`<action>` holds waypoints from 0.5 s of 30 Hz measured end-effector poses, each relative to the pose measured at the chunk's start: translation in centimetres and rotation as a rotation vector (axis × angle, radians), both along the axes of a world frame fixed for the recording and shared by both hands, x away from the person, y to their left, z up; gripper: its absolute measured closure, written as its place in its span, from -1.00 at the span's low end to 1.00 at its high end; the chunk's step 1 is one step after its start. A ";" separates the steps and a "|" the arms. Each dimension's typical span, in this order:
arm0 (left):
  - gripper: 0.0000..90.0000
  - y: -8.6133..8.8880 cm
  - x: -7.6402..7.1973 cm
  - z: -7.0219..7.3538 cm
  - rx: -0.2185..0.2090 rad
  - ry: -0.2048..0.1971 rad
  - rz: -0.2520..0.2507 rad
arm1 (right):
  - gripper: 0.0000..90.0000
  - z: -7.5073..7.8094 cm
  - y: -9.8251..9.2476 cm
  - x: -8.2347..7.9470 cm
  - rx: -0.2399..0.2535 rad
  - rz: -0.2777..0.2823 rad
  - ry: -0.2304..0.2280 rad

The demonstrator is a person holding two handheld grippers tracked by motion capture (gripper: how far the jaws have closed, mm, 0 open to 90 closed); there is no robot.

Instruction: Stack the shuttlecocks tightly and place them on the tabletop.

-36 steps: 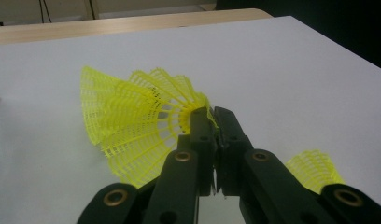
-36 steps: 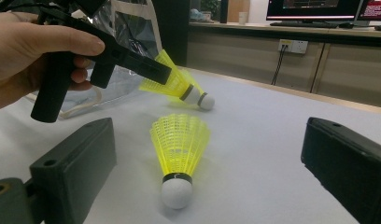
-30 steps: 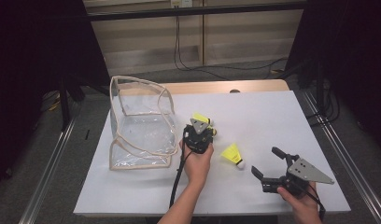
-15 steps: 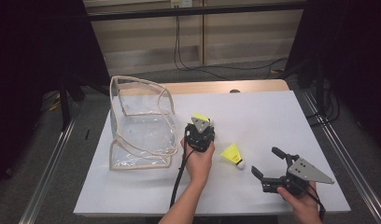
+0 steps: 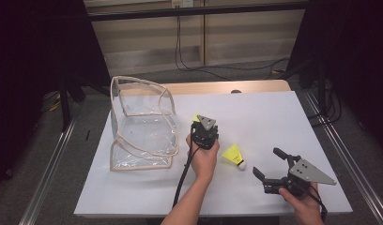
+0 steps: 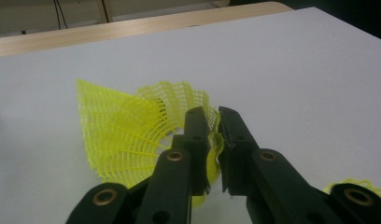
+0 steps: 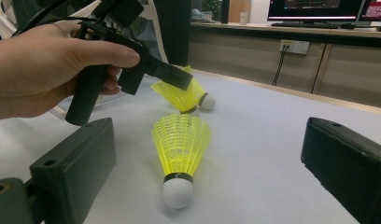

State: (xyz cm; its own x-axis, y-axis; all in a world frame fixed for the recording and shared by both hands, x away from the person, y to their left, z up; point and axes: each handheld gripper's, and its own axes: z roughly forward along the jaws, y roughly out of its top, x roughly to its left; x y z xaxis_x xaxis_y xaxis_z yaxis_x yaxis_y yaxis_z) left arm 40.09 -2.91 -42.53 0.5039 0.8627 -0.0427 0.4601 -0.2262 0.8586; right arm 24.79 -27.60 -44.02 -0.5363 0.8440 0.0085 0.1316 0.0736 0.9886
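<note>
Left gripper (image 6: 215, 135) clamped on yellow mesh-skirted plastic shuttlecock (image 6: 132, 130), barely clear of white table (image 5: 274, 117); right gripper (image 7: 202, 186) spread wide around second yellow cork-tipped shuttlecock (image 7: 179, 149).

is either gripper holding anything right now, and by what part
The left gripper pinches a yellow shuttlecock by the rim of its mesh skirt. The right gripper is open and holds nothing.

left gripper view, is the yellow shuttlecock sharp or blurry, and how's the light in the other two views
Left gripper view: the gripped shuttlecock has crisp netting, while the jaws blur toward the bottom edge. Right gripper view: the loose shuttlecock is sharp, casts a soft shadow, and the near jaws are blurred. High view: the white table is evenly lit; the surroundings fall dark.
</note>
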 end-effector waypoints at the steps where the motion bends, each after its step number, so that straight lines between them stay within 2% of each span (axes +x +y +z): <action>1: 0.85 0.0 0.0 0.0 -0.002 -0.009 0.001 | -0.94 0.0 0.0 0.0 0.001 0.001 0.001; 7: 0.85 -0.1 0.3 -0.1 -0.009 -0.035 0.000 | -0.94 0.0 -0.1 0.1 0.001 0.002 0.001; 11: 0.85 -0.3 0.5 -0.3 -0.023 -0.030 -0.010 | -0.94 0.0 -0.1 0.1 -0.001 0.004 -0.001; 15: 0.85 -0.5 0.7 -0.4 -0.012 -0.030 -0.018 | -0.94 0.0 -0.1 0.1 -0.001 0.003 0.000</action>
State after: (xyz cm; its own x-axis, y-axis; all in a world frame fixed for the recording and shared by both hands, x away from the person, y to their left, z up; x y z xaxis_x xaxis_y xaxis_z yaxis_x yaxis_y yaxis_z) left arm 40.75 -3.37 -42.98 0.5208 0.8529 -0.0374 0.4300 -0.2242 0.8745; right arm 24.85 -27.65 -44.06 -0.5385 0.8426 0.0074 0.1312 0.0752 0.9885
